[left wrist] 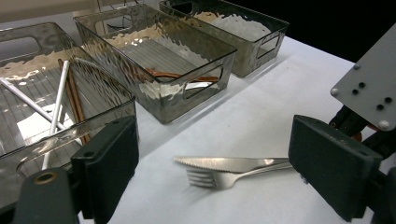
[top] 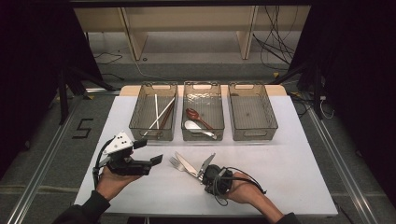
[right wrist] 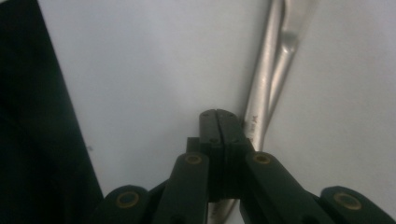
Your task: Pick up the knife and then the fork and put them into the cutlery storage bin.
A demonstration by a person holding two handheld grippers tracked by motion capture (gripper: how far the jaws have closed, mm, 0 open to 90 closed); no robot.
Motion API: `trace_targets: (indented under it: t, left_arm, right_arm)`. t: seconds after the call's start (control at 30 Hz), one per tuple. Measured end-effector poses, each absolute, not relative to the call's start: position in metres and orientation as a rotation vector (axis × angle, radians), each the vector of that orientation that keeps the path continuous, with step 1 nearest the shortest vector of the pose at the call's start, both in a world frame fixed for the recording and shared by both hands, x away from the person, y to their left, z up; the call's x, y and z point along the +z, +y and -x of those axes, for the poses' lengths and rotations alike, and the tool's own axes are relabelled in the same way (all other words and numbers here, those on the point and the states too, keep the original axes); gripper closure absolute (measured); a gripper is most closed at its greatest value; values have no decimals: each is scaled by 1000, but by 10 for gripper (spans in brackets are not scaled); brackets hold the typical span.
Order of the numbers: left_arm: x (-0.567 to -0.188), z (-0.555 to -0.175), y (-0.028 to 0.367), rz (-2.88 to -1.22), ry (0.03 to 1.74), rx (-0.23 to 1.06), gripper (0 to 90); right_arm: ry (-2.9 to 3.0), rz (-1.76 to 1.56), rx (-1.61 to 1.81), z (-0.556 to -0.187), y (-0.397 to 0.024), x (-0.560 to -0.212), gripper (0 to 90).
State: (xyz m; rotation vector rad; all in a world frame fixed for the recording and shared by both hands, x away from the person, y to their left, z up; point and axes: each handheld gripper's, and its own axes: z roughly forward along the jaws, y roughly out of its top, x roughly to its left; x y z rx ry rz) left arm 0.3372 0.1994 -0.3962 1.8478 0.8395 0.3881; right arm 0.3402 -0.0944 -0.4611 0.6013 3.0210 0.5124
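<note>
Your right gripper (right wrist: 219, 114) fingers clenched, empty, beside knife (top: 187, 164); left gripper (top: 148, 151) released. Nudge sideways, knife and fork (top: 176, 163) skid across desk (top: 289, 177).

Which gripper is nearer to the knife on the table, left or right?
Right. The right gripper, jaws shut, sits at the knife handle. The left gripper is open, off to the knife's left.

Knife (right wrist: 261, 100) handle end: we saw it run under the right gripper (right wrist: 218, 114).
Fork (right wrist: 288, 44) tines: cut off by the top edge.
Spoons (left wrist: 180, 76): blurred behind the bin's rippled wall (left wrist: 187, 91).
</note>
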Motion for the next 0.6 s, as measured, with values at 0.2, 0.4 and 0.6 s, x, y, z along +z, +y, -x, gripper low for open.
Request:
trace_targets:
  t: [0.2, 0.4, 0.6]
  left_arm:
    - [-396, -337, 199, -1848, 840, 389, 159]
    - [-396, -337, 198, -1851, 838, 389, 159]
    - [-397, -338, 198, -1860, 840, 387, 159]
  right_arm:
    - [2983, -607, 479, -348, -106, -460, 900]
    - [2964, -636, 480, -351, -111, -457, 900]
    - [2851, -722, 577, -357, -116, -443, 900]
